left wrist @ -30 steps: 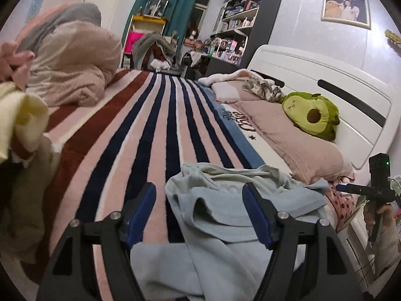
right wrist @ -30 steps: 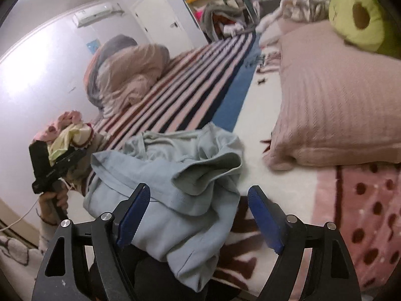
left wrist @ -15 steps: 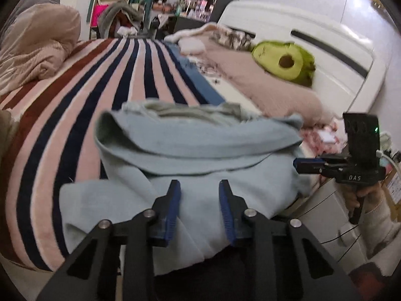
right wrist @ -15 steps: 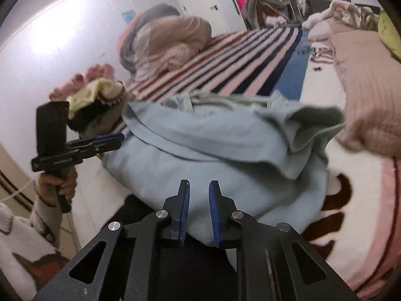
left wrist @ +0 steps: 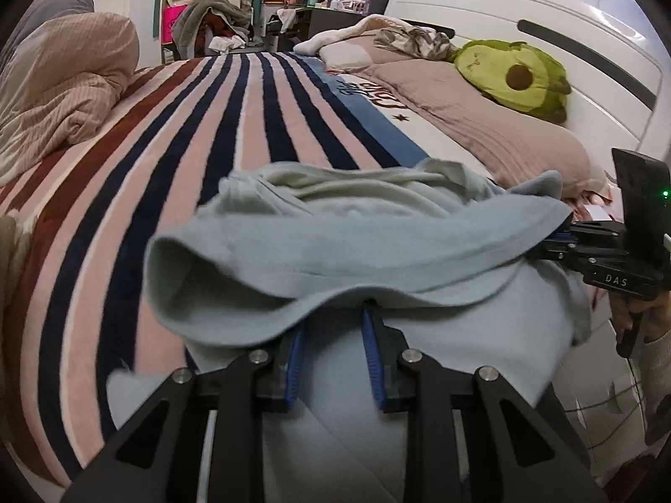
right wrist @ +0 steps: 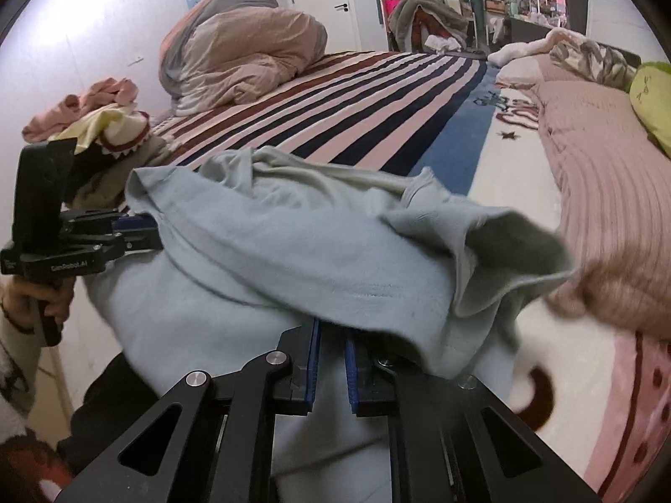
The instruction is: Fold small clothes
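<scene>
Left wrist view: my left hand-held gripper (left wrist: 335, 335) is clamped on the near hem of the pale blue garment (left wrist: 335, 243), its jaws having just closed with the cloth between them. The garment lies bunched at the near edge of the striped blanket (left wrist: 201, 134), partly draped over the bed's side. To the garment's right, my right hand-held gripper (left wrist: 560, 241) bites its far corner; white lettering on that tool's body reads "DAS". Beyond the garment, an avocado plush (left wrist: 516, 75) rests on the pillow (left wrist: 482, 125).

Right wrist view: the right hand-held gripper (right wrist: 332, 348) is pinched tight on the garment's (right wrist: 293, 243) edge, and cloth hides the fingertips. To the garment's left, the left hand-held gripper (right wrist: 138, 226) grips the other corner; its label seems to read "GenRobot.AI", though it is small and soft.

As I judge it, the risk is a bad grip: either jaw may have caught several layers of the bunched cloth, so a lift would raise a twisted wad, not a flat sheet. A thin pinch could also slip free mid-lift.
</scene>
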Demonstrator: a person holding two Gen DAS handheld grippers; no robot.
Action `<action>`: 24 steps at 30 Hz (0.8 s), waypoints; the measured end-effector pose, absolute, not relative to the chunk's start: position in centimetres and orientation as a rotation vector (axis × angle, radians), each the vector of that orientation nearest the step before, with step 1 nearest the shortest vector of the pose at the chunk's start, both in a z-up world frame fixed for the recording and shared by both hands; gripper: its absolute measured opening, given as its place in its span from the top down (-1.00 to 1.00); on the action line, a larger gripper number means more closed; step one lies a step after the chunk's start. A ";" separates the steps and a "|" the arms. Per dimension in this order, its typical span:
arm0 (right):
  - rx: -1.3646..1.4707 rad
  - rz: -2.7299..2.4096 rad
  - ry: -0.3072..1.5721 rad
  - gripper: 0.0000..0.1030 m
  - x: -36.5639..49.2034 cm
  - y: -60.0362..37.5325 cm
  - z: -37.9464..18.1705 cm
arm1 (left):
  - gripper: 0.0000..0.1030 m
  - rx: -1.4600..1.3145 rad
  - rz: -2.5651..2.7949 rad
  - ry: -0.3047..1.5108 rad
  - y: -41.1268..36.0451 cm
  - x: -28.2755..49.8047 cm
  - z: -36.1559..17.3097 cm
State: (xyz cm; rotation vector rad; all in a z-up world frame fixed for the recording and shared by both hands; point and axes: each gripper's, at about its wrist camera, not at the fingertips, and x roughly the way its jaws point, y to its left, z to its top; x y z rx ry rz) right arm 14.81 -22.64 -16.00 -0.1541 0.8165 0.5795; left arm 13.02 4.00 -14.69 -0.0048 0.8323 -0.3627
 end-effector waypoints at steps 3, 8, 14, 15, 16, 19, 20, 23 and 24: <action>-0.174 0.562 0.800 0.93 16.5 -22.8 -15.5 | 0.55 0.018 -0.343 0.822 4.4 14.8 -14.3; -0.181 0.534 0.782 0.92 19.5 -23.2 -14.8 | 0.55 0.045 -0.300 0.800 5.0 18.1 -13.7; -0.192 0.473 0.767 0.91 22.3 -23.5 -14.4 | 0.54 0.059 -0.226 0.769 5.9 21.9 -13.1; -0.191 0.453 0.767 0.91 22.8 -23.8 -14.5 | 0.53 0.065 -0.216 0.767 6.0 22.3 -13.1; -0.184 0.438 0.771 0.91 23.2 -24.0 -14.5 | 0.45 0.070 -0.209 0.764 6.1 22.6 -13.0; -0.167 0.401 0.773 0.86 23.6 -24.9 -14.4 | -0.14 0.057 -0.216 0.742 6.8 22.4 -12.3; -0.159 0.398 0.764 0.81 23.5 -25.3 -14.2 | -0.35 0.050 -0.219 0.728 7.1 22.1 -12.0; -0.109 0.400 0.735 0.28 22.6 -26.9 -13.3 | -0.40 0.015 -0.213 0.726 8.6 21.1 -11.8; -0.088 0.392 0.732 0.17 22.4 -27.5 -13.1 | -0.41 -0.005 -0.208 0.737 9.2 21.0 -11.9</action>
